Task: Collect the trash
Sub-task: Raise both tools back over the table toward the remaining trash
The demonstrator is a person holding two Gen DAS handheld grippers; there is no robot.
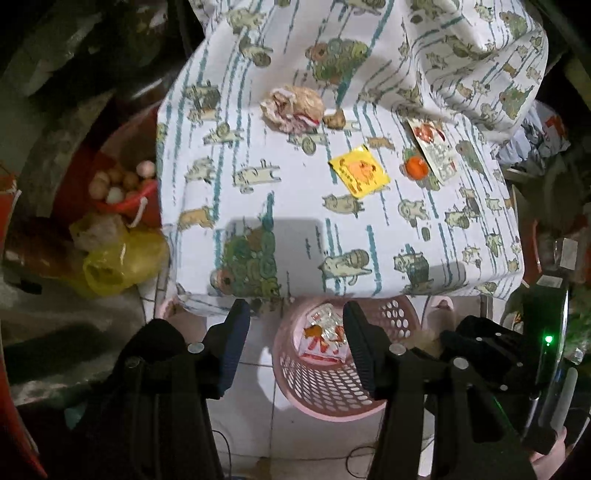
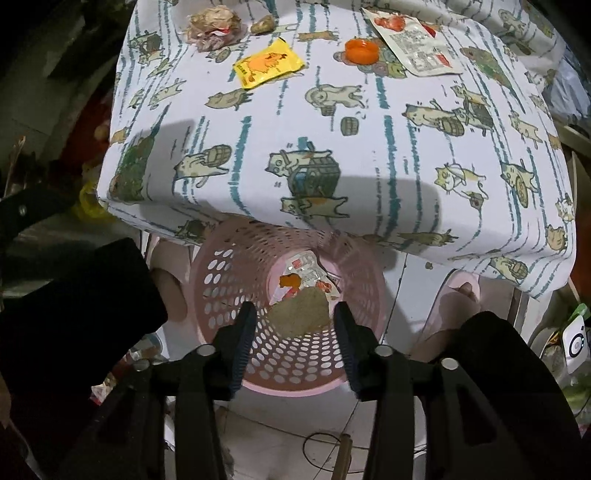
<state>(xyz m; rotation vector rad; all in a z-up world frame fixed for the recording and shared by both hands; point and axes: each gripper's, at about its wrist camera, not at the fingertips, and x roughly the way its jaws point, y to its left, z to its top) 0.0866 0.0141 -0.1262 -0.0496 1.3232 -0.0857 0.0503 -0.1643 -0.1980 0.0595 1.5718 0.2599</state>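
Note:
A pink perforated basket (image 1: 325, 391) (image 2: 221, 280) stands on the floor below the table's front edge, with wrappers (image 1: 321, 336) (image 2: 306, 273) inside. My left gripper (image 1: 295, 310) hangs open above it, nothing between its fingers. My right gripper (image 2: 295, 310) is open over the basket mouth; a brownish scrap (image 2: 299, 314) shows between its fingers, clear of both pads. On the cat-print tablecloth (image 1: 295, 236) lie a crumpled wrapper (image 1: 291, 107) (image 2: 214, 26), a small brown lump (image 1: 334, 119) (image 2: 262, 25), a yellow packet (image 1: 360, 173) (image 2: 267, 62), an orange cap (image 1: 417, 167) (image 2: 362, 50) and a white sachet (image 1: 434, 151) (image 2: 413, 48).
Left of the table sit a red bucket (image 1: 147, 206) of round items and a yellow plastic bag (image 1: 118, 262). A person's feet in pink slippers (image 2: 458, 295) flank the basket. A thin cable (image 2: 321, 450) lies on the tiled floor. Dark clutter rings both sides.

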